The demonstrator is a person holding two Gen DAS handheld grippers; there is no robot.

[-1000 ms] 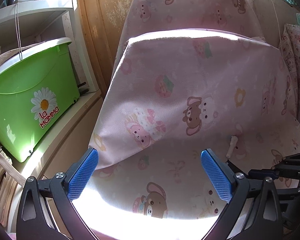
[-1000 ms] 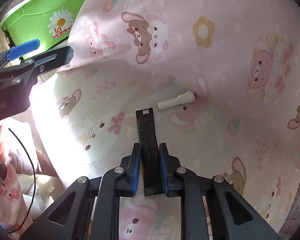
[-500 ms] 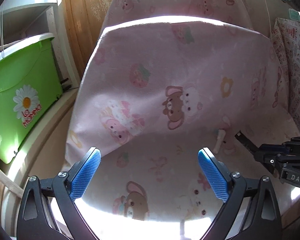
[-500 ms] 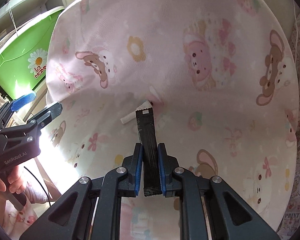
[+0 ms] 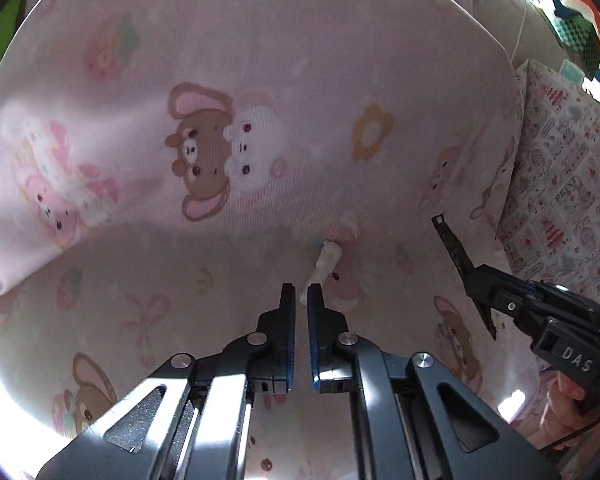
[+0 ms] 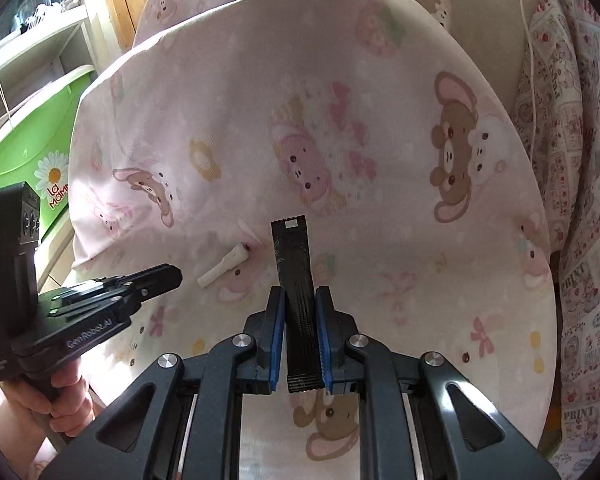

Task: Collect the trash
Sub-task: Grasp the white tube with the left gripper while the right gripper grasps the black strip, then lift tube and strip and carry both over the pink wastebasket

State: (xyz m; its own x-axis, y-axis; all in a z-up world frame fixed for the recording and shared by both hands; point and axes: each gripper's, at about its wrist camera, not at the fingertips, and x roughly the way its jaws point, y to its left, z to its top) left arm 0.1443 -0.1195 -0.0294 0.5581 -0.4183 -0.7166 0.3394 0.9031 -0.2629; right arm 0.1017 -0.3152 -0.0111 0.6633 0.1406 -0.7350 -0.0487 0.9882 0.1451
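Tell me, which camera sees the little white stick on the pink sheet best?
The right wrist view: the white stick lies whole on the pink sheet, unblocked. In the left wrist view, its near end sits behind the left gripper.

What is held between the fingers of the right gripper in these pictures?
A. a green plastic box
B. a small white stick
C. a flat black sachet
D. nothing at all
C: in the right wrist view the right gripper is closed on a flat black sachet, which sticks up past its fingers, while the small white stick lies apart on the pink cloth.
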